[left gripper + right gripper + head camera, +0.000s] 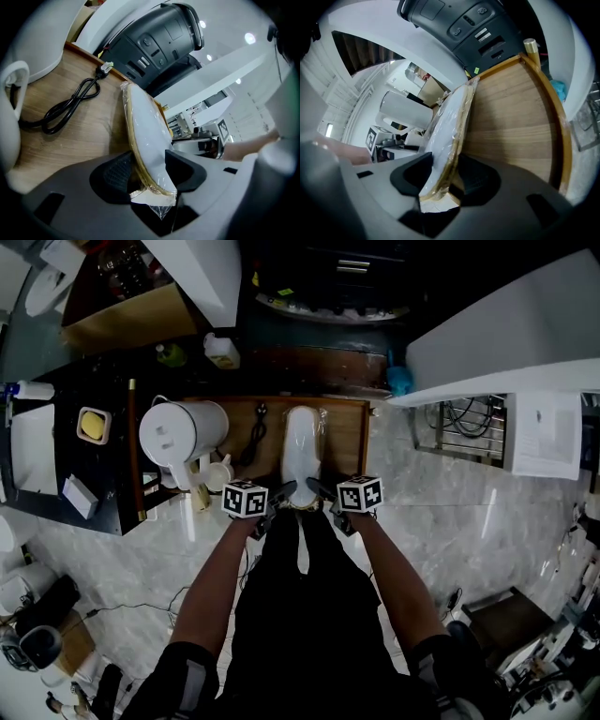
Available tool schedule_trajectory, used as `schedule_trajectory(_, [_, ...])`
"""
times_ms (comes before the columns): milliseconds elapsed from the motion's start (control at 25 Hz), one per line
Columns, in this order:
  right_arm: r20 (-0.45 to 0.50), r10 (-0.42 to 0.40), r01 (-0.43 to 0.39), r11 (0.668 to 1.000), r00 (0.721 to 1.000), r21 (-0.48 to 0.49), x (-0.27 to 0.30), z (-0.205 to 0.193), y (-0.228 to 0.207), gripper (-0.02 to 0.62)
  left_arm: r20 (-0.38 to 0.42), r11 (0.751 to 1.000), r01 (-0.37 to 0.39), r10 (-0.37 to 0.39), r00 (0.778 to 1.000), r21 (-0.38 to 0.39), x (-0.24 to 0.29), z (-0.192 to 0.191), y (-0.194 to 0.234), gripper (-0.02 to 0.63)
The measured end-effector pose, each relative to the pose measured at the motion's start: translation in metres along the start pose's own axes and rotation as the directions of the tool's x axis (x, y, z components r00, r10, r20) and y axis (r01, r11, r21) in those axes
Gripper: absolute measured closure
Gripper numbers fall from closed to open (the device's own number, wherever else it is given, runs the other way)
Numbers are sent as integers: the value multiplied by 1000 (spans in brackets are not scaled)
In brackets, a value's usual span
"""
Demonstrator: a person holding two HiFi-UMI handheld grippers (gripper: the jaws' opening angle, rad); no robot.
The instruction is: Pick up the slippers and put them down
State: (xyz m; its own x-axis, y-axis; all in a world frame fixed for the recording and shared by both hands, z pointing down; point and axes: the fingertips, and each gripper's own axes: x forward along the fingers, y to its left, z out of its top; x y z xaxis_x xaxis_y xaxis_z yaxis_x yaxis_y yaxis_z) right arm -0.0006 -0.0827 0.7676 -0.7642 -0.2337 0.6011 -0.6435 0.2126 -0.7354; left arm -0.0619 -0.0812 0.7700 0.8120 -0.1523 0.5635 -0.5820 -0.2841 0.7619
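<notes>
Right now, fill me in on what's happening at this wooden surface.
A person holds a gripper in each hand and works on a plastic-wrapped pair of white slippers lying lengthwise on the wooden surface. The left gripper and the right gripper each have the pack's near end between their jaws, pads seemingly pressed against it. A white kettle and a black cable sit to the left, untouched.

Blk cable [255, 439] on wood tray [345, 437] (white jug [183, 432] at left)
</notes>
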Motion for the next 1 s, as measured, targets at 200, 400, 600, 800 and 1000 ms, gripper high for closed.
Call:
schedule_trajectory(200, [32, 34, -33, 999, 999, -37, -10, 8, 18, 411, 39, 1000, 31, -31, 999, 6, -13, 1, -12, 385])
schedule_trajectory(400, [71, 72, -69, 997, 995, -44, -23, 10, 32, 411, 83, 999, 42, -44, 996, 22, -26, 2, -27, 385])
schedule_trajectory(600, [99, 92, -87, 995, 991, -53, -36, 10, 47, 411, 127, 998, 59, -63, 990, 30, -39, 4, -44, 385])
schedule_trajectory(800, [125, 113, -104, 991, 986, -80, -54, 9, 66, 411, 173, 996, 68, -77, 982, 55, -54, 5, -66, 390])
schedule_trajectory(1000, [154, 129, -113, 988, 980, -107, -72, 9, 86, 411, 216, 994, 71, -88, 972, 87, -70, 7, -88, 393])
